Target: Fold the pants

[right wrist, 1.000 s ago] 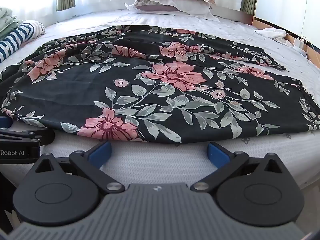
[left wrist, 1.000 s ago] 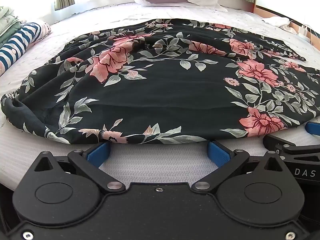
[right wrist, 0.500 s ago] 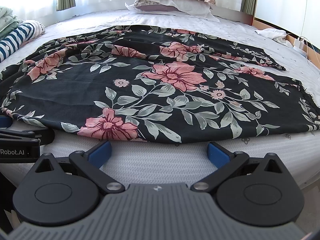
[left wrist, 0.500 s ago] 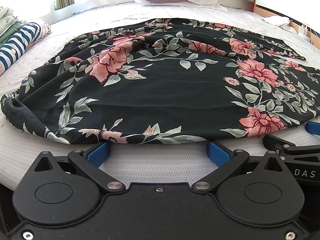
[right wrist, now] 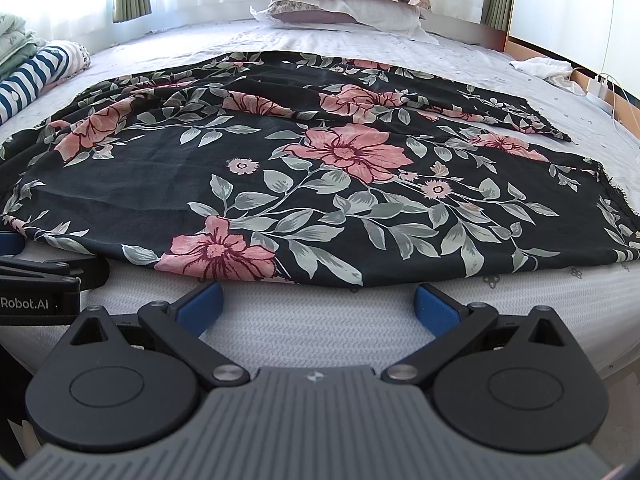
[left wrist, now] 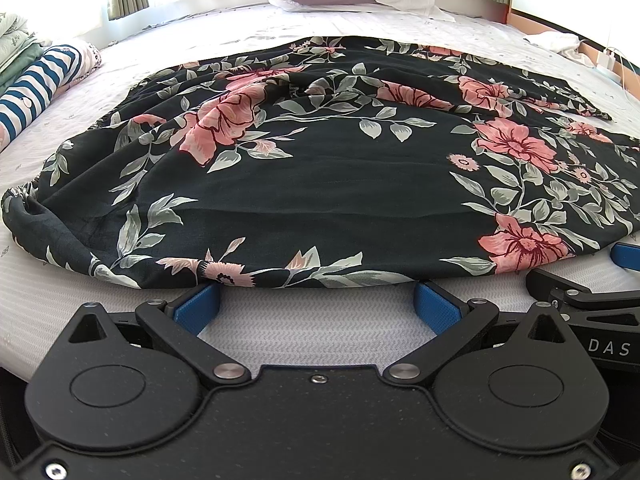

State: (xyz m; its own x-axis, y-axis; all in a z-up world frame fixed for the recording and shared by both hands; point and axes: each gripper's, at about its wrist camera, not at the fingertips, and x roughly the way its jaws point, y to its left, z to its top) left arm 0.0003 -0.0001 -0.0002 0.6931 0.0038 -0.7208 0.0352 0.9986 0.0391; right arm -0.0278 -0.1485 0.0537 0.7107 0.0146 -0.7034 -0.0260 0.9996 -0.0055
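Both wrist cams low at bed (left wrist: 320, 320) edge, facing pillows (right wrist: 344, 0); left cam sits left, views overlap on pants (left wrist: 320, 168).
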